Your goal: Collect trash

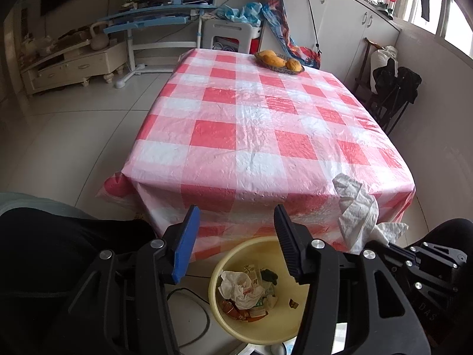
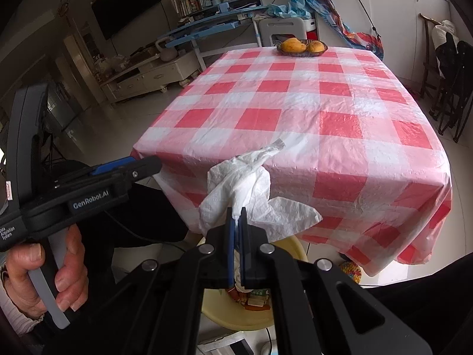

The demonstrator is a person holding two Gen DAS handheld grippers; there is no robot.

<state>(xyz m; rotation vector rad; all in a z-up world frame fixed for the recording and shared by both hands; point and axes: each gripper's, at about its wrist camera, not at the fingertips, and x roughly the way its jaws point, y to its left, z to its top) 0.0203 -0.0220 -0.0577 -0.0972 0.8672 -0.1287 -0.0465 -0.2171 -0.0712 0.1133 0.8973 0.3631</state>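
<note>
The yellow bin [image 1: 254, 334] stands on the floor just before the near edge of the tabletop [image 1: 266, 124], which is covered with a red and white checked plastic cloth, and I take this bin as the landmark. Inside the bin lie a crumpled white tissue [image 1: 238, 288], some printed wrappers and a few dark scraps. Above the bin hangs the left gripper [image 1: 236, 222], its jaws spread with nothing between them; the blue pad [image 1: 184, 245] of one finger faces inward. To the right of the bin, and a little higher, the right gripper [image 2: 236, 216] has its jaws pressed together on a crumpled white paper towel [image 2: 245, 186]; the towel stands up from the jaws and partly hangs to both sides, in front of the hanging edge of the cloth. Whether the towel touches the cloth I cannot tell. From the right wrist view a hand [image 2: 44, 278] grips the handle of the left gripper (the trigger is under the fingers). Far from the bin, at the opposite end of the tabletop, stands a dark basket [image 1: 279, 65] with orange-yellow fruits.
</note>
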